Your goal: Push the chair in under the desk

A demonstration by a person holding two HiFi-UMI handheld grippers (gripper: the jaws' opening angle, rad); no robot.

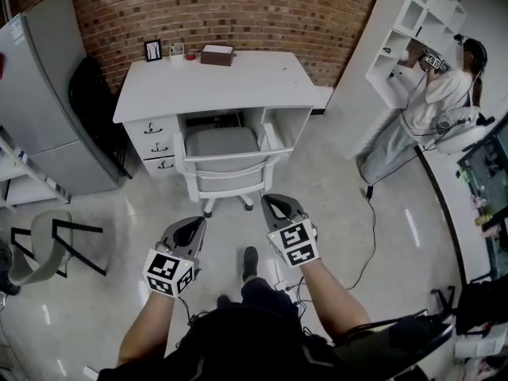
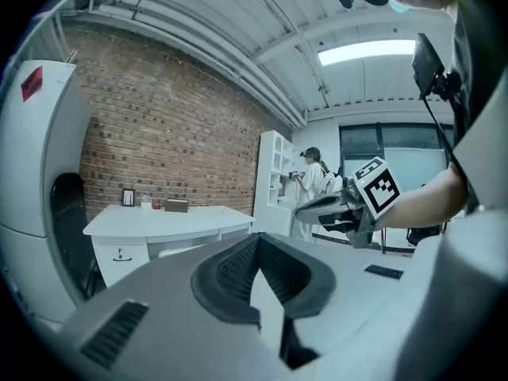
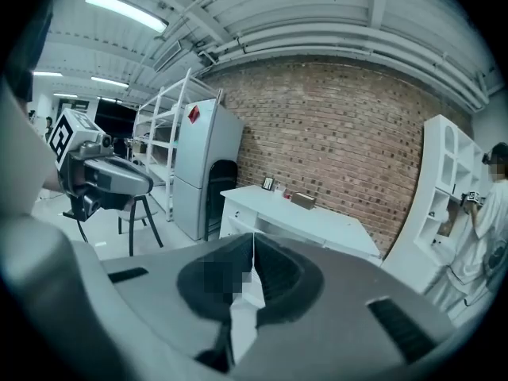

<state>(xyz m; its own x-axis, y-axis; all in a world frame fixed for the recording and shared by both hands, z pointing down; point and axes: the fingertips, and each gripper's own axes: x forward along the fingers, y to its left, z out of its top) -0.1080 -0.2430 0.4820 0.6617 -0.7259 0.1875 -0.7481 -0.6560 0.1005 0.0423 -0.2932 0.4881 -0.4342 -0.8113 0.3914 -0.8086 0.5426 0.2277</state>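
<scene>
The white desk (image 1: 238, 82) stands against the brick wall. A white-framed chair (image 1: 225, 161) with a grey seat sits in its knee space, seat under the top, backrest toward me. Both grippers hang in front of me, short of the chair and touching nothing. My left gripper (image 1: 194, 227) is shut and empty; in its own view the jaws (image 2: 255, 244) meet, with the desk (image 2: 167, 217) beyond. My right gripper (image 1: 275, 203) is shut and empty too, its jaws (image 3: 253, 244) closed edge to edge in the right gripper view.
A grey fridge (image 1: 48, 101) and a black chair (image 1: 91, 94) stand left of the desk, and a stool (image 1: 48, 244) nearer me. A person (image 1: 429, 101) works at the white shelf unit (image 1: 421, 14) on the right. A cable (image 1: 369, 221) trails over the floor.
</scene>
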